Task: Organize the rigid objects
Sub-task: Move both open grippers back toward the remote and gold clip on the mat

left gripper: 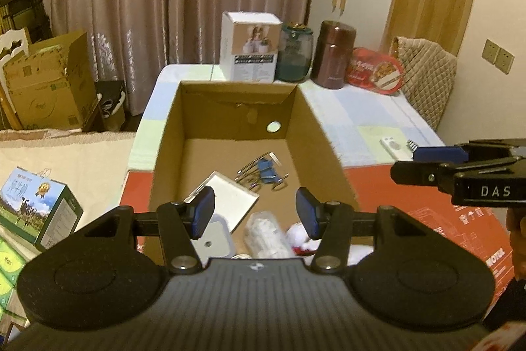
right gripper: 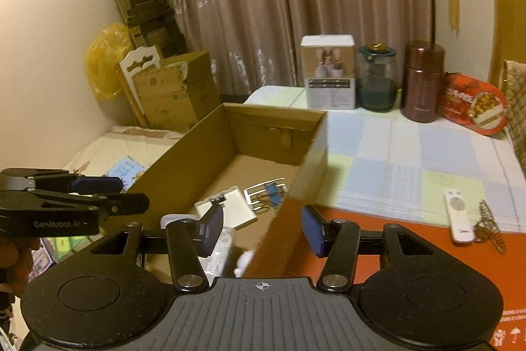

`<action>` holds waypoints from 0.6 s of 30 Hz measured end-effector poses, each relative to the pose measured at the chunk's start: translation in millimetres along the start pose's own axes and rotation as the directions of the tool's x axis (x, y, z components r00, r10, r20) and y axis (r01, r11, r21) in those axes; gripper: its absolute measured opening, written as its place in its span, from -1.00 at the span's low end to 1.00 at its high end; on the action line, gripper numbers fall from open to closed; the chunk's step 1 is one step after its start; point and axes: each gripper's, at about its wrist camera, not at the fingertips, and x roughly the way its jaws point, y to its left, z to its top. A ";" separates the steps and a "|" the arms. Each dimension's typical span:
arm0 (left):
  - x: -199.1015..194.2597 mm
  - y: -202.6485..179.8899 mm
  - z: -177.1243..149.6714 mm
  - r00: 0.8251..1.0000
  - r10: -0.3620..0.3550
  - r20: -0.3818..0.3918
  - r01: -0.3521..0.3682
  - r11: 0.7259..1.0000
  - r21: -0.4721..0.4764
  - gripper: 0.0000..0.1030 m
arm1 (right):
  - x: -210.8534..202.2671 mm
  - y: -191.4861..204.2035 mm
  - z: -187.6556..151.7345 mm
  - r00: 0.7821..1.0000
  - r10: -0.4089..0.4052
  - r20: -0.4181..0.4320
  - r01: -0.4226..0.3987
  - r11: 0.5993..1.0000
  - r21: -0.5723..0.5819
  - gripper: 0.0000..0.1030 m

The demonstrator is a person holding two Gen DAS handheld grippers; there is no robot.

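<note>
1. Left gripper [left gripper: 255, 213] hovers over the near end of the cardboard box [left gripper: 323, 134] with its jaws spread and nothing between them; the box already holds a white card [left gripper: 230, 203], blue binder clips [left gripper: 263, 173] and a clear packet [left gripper: 266, 232].
2. Right gripper [right gripper: 262, 227] is likewise released and empty; it straddles the box's near right wall, one finger inside, one outside.
3. White remote [right gripper: 457, 214] lies outside the box, well to the right on the checked cloth's edge, just beside a brown patterned clip [right gripper: 490, 227]; judging by the task, it is the next item to collect.
4. Its long axis runs near-to-far, tilted slightly left at the far end; the round button sits at the far end.
5. Risks: a lengthwise grasp may slip off the slim body; reaching across could knock the box wall; the jaws might also snag the neighbouring clip.
</note>
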 end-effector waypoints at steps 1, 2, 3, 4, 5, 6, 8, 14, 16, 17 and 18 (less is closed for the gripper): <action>-1.8 -4.7 1.8 1.000 -0.004 0.004 0.004 1.000 0.003 -0.04 | -6.0 -4.2 -0.4 1.000 -0.006 0.006 0.006 1.000 0.005 -0.01; -3.9 -10.3 4.0 1.000 -0.008 0.009 0.008 1.000 0.007 -0.04 | -12.0 -8.6 -1.4 1.000 -0.013 0.012 0.013 1.000 0.011 0.00; -5.4 -14.7 5.9 1.000 -0.013 0.013 0.013 1.000 0.011 -0.04 | -16.7 -12.7 -1.7 1.000 -0.019 0.016 0.019 1.000 0.017 0.00; -7.2 -20.3 7.7 1.000 -0.019 0.018 0.019 1.000 0.015 -0.04 | -22.8 -17.6 -2.1 0.999 -0.027 0.022 0.027 0.999 0.025 0.01; -8.4 -25.4 9.3 0.999 -0.024 0.021 0.024 1.000 0.019 -0.03 | -28.4 -22.1 -2.6 0.999 -0.035 0.027 0.034 0.999 0.032 0.02; -9.7 -30.8 10.7 0.999 -0.031 0.024 0.031 0.999 0.021 -0.01 | -34.1 -26.2 -3.0 0.999 -0.041 0.032 0.040 0.998 0.038 0.03; -10.9 -41.9 13.6 0.999 -0.043 0.030 0.042 0.999 0.027 0.06 | -46.1 -35.6 -4.6 0.997 -0.056 0.045 0.053 0.997 0.050 0.04; -10.6 -76.1 15.8 0.997 -0.078 0.031 0.076 0.996 0.051 0.16 | -80.7 -65.6 -12.6 0.992 -0.109 0.070 0.102 0.991 0.090 0.07; -8.9 -86.6 16.2 0.996 -0.089 0.029 0.087 0.995 0.056 0.21 | -90.5 -75.5 -15.6 0.989 -0.128 0.075 0.120 0.987 0.105 0.08; -7.8 -92.6 16.3 0.995 -0.096 0.028 0.094 0.994 0.059 0.23 | -95.1 -80.8 -17.3 0.988 -0.137 0.077 0.128 0.985 0.112 0.09; -6.9 -97.6 16.2 0.994 -0.103 0.026 0.101 0.993 0.060 0.25 | -99.6 -85.7 -18.9 0.986 -0.146 0.079 0.136 0.984 0.119 0.10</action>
